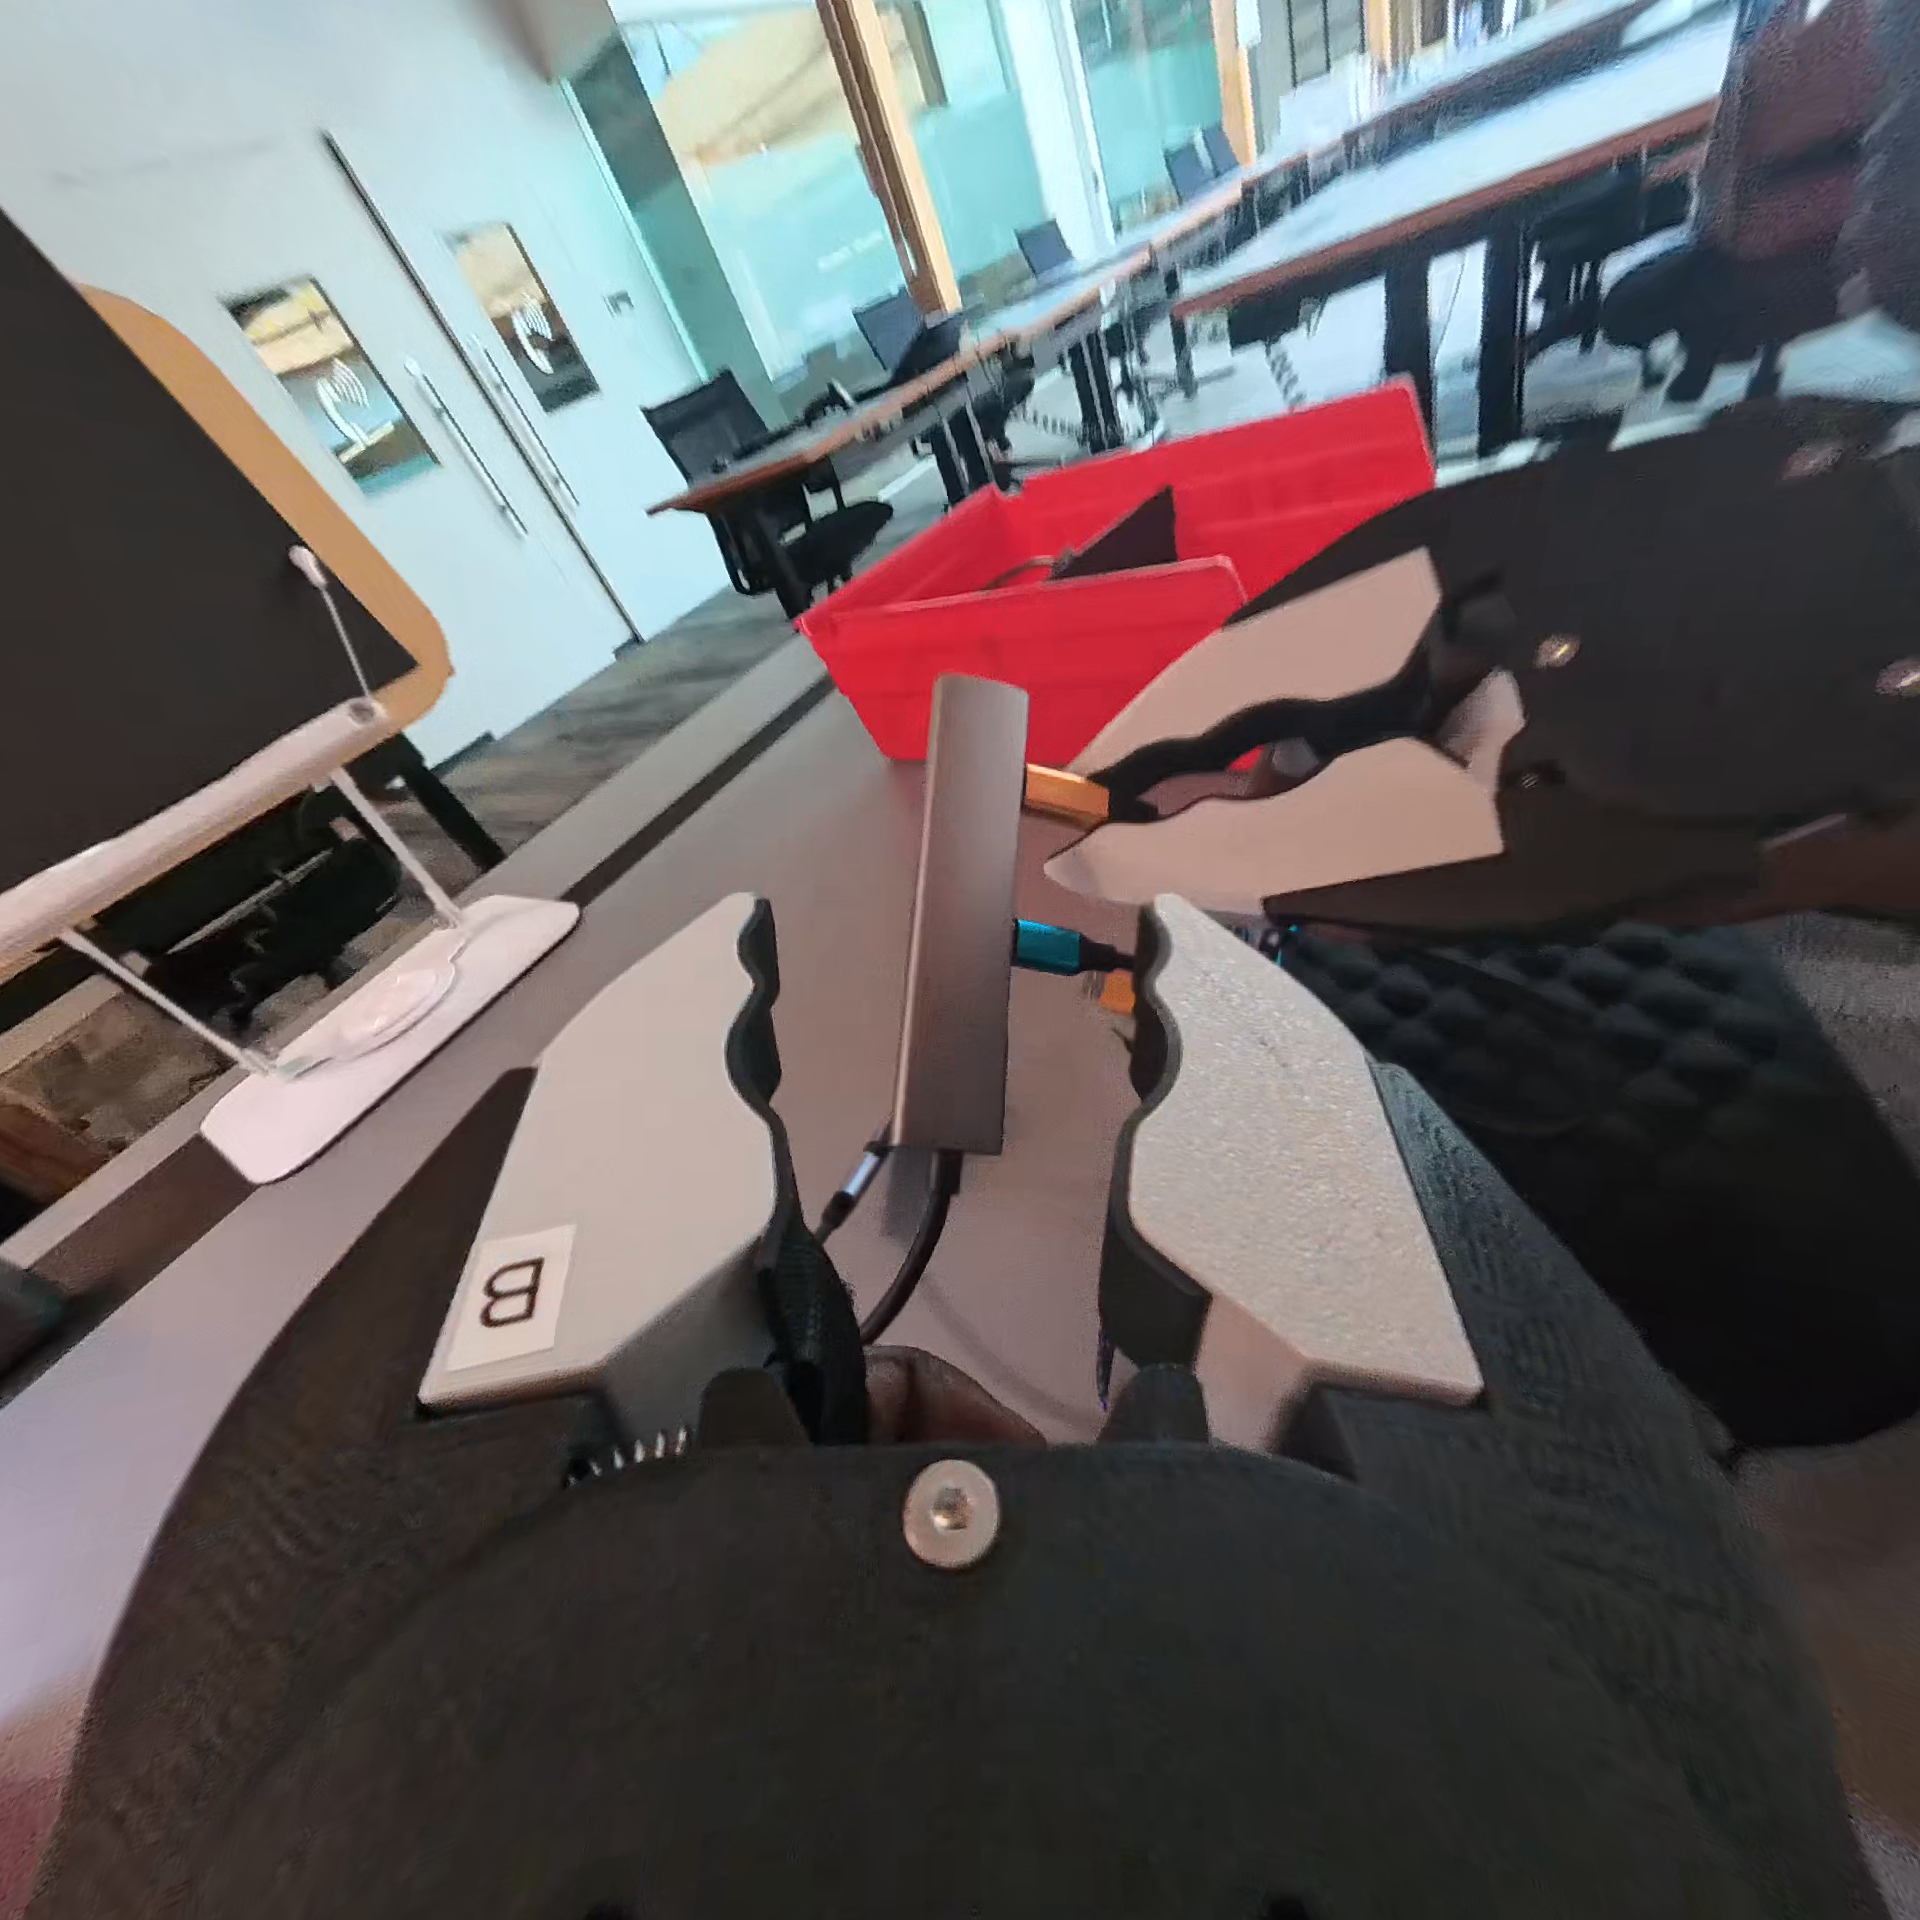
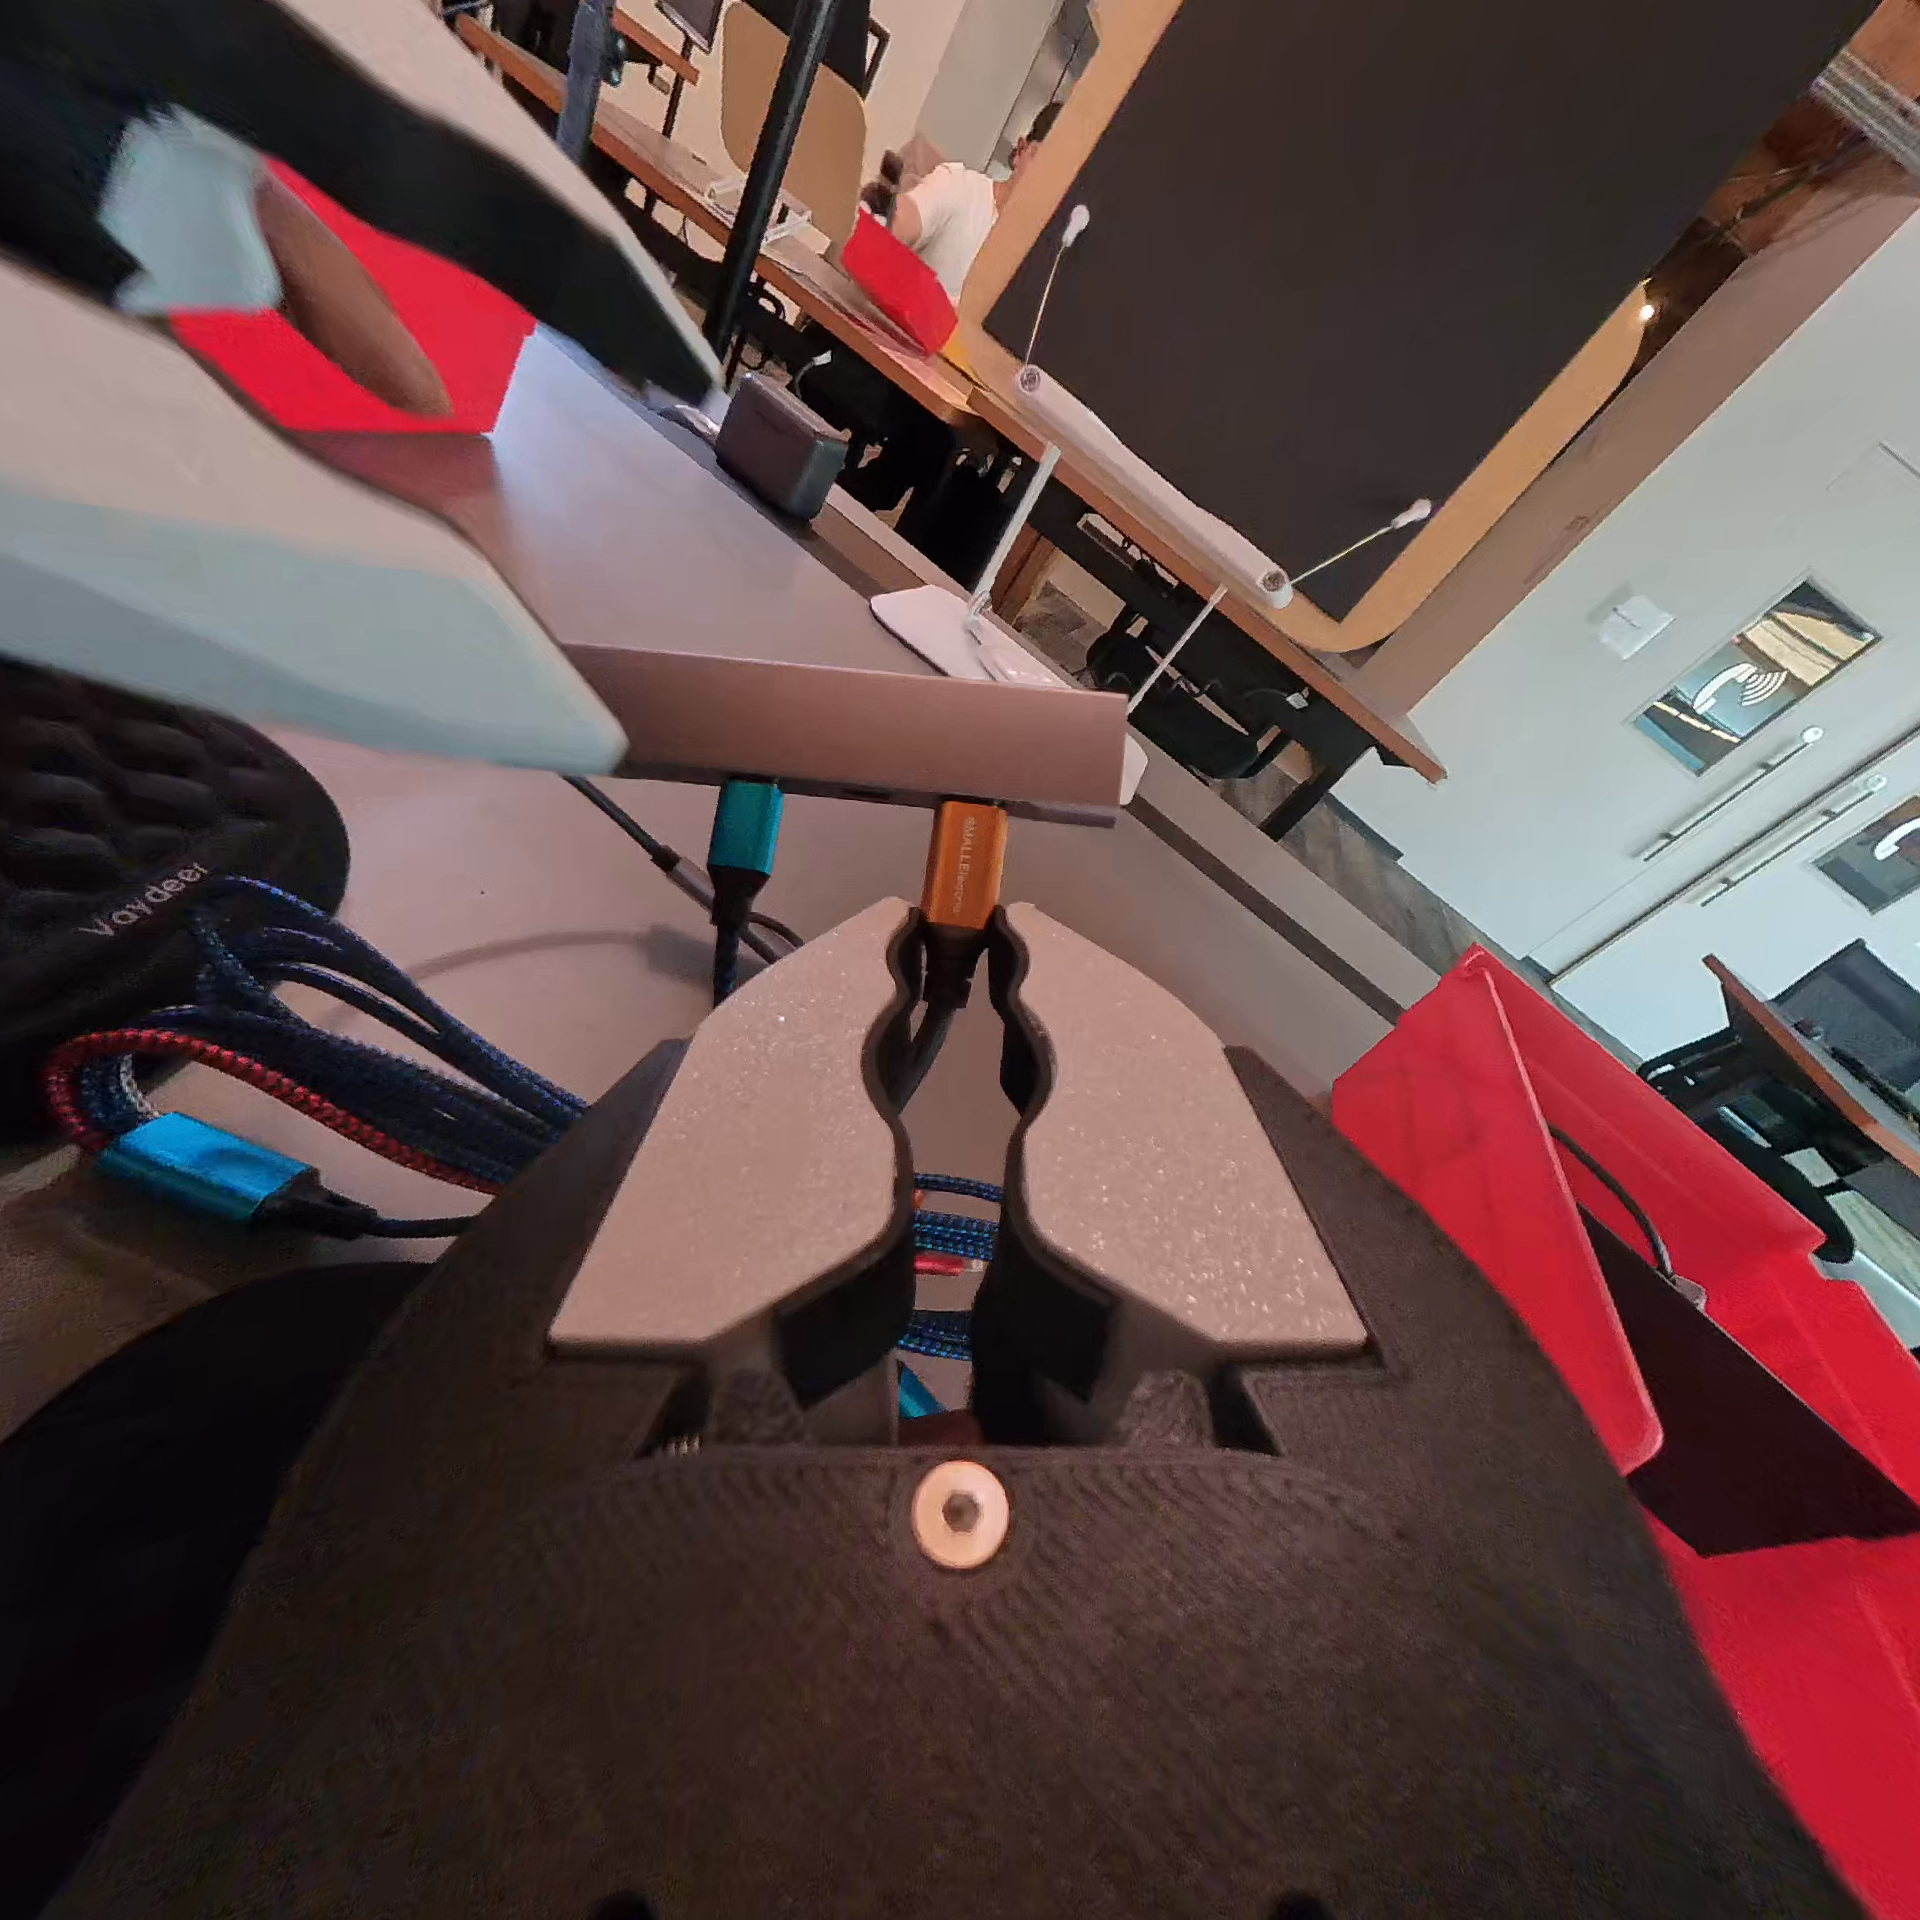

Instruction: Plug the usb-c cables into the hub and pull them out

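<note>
Hub (image 2: 862, 727) — two plugs: orange (image 2: 964, 862), teal (image 2: 744, 831).

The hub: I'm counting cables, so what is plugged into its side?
Two plugs sit in the hub: a teal plug and an orange plug, the latter held by the right gripper. The left gripper's finger covers the remaining ports.

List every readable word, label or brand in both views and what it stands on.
Wording is not reproduced here; bearers only.
White sticker on a left claw finger: one large black character, legible.
Orange connector in the right claw: small print, legible.
Black padded pouch: light brand lettering, legible.
White wall notice: too small to read.
</note>
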{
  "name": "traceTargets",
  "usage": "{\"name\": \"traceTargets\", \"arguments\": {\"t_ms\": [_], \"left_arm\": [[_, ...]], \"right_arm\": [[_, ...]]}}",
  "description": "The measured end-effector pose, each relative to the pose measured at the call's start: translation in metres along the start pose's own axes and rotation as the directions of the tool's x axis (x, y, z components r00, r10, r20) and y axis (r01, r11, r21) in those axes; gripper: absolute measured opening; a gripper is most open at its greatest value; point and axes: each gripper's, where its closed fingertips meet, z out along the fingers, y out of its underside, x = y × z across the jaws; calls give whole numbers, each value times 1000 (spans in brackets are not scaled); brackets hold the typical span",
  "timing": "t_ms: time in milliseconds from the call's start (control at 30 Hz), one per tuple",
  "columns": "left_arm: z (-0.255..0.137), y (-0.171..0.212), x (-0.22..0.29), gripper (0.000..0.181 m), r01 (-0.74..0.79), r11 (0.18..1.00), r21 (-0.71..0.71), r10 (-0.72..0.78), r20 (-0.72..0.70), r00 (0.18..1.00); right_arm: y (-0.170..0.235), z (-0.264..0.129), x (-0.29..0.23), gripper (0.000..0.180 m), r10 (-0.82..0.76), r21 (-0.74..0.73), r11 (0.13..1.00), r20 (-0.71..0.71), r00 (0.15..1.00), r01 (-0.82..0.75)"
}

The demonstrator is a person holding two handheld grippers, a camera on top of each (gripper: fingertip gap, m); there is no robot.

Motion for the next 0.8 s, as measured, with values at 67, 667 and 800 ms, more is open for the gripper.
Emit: {"name": "traceTargets", "arguments": {"t_ms": [67, 667, 800], "left_arm": [[12, 9, 0, 65, -33, 998, -57, 35, 26, 999], [31, 58, -14, 26, -27, 973, -231, 56, 120, 991], [31, 61, -14, 27, 23, 976, -217, -2, 98, 995]], "right_arm": [[-3, -1, -2, 11, -21, 1, 1000, -10, 1000, 21], [9, 14, -31, 11, -286, -91, 957, -127, 950, 275], [11, 14, -35, 11, -311, -94, 949, -116, 943, 301]]}}
